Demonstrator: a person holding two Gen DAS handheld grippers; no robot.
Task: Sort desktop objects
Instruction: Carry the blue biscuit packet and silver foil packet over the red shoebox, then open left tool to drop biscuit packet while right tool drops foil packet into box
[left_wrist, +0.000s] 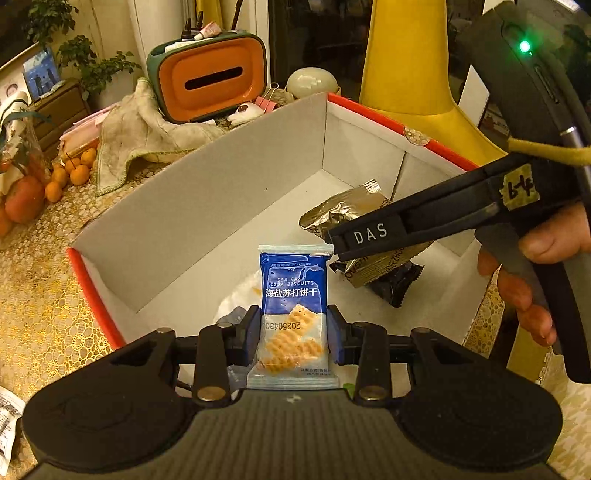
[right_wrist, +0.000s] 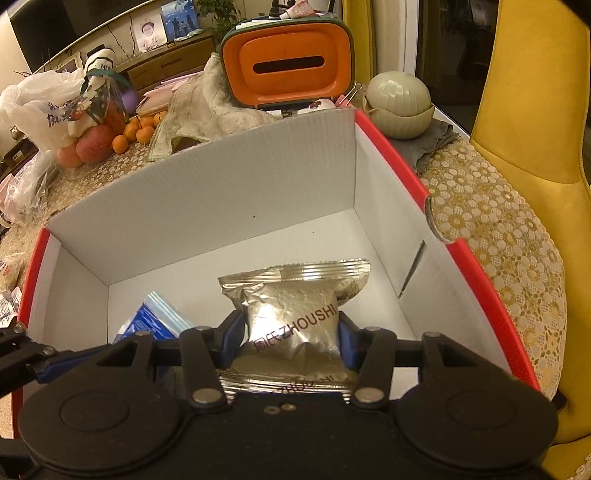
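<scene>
A blue and white pack of soda biscuits (left_wrist: 293, 295) stands upright between the pads of my left gripper (left_wrist: 293, 328), which is shut on it over the open white box (left_wrist: 207, 206). My right gripper (right_wrist: 290, 332) is shut on a silver foil snack pack (right_wrist: 295, 317) above the same white box (right_wrist: 207, 192). In the left wrist view the right gripper (left_wrist: 334, 245) reaches in from the right, a hand on its handle, with the silver foil pack (left_wrist: 343, 212) under its fingers. The blue biscuit pack (right_wrist: 151, 321) shows at lower left in the right wrist view.
The box has red outer edges (right_wrist: 402, 162) and sits on a gold lace tablecloth (right_wrist: 491, 236). Behind it are an orange tissue holder (left_wrist: 210, 79), a crumpled cloth (left_wrist: 144, 136), small oranges (left_wrist: 70, 173), a pale green lidded bowl (right_wrist: 400, 101) and a yellow chair (right_wrist: 532, 110).
</scene>
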